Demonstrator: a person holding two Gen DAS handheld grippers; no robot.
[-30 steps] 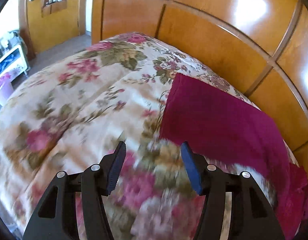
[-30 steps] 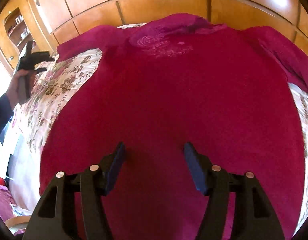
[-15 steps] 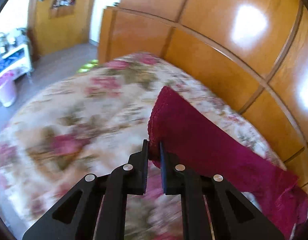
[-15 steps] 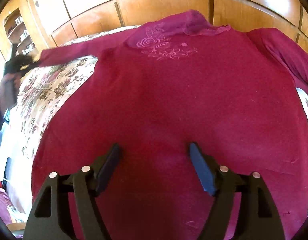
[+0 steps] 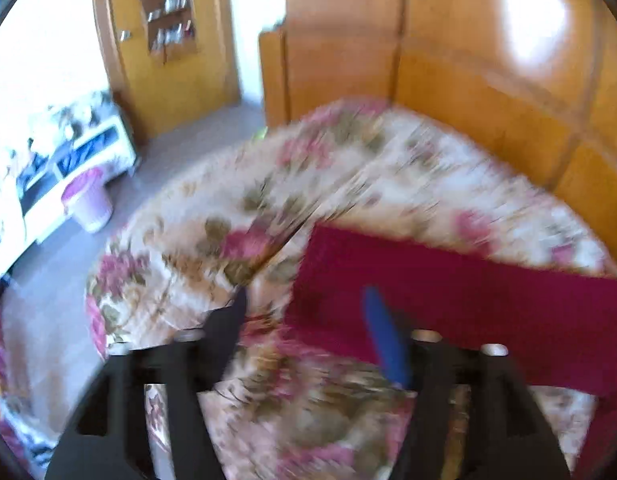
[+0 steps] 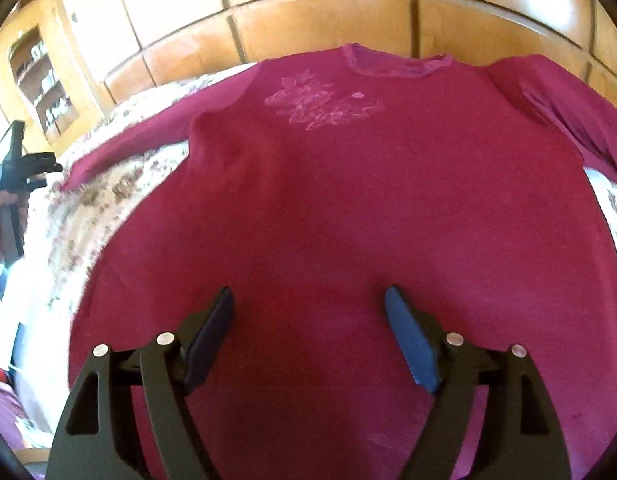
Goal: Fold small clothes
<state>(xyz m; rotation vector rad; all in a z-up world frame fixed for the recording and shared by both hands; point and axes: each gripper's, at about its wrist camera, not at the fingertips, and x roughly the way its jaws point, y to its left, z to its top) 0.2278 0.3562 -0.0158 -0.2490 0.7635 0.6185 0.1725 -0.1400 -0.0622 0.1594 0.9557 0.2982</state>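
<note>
Left wrist view shows my left gripper point(image 5: 304, 312) with its jaws spread wide and nothing between them; half a second ago they were pinched on the cuff of the left sleeve point(image 5: 448, 292), so I have just let go; the sleeve now lies stretched out flat across the floral bedspread point(image 5: 212, 240), its cuff end just ahead of the blue finger pad point(image 5: 382, 336); the frame is smeared with motion, so I read the gripper as pulling away.

From the right wrist camera, my right gripper point(image 6: 308, 328) hangs over the lower body of the magenta shirt point(image 6: 348, 208), jaws equally wide apart and gripping nothing; whether the pads touch the cloth I cannot tell; the shirt lies face up on the bed, neckline toward the wooden headboard point(image 6: 328, 12), pale embroidery on the chest, both sleeves out to the sides; the left gripper shows at the far left, just beyond the sleeve tip.

My judgement: the spreading-out is done on this side, no fold is made yet; the sleeve can now be brought in over the body.
</note>
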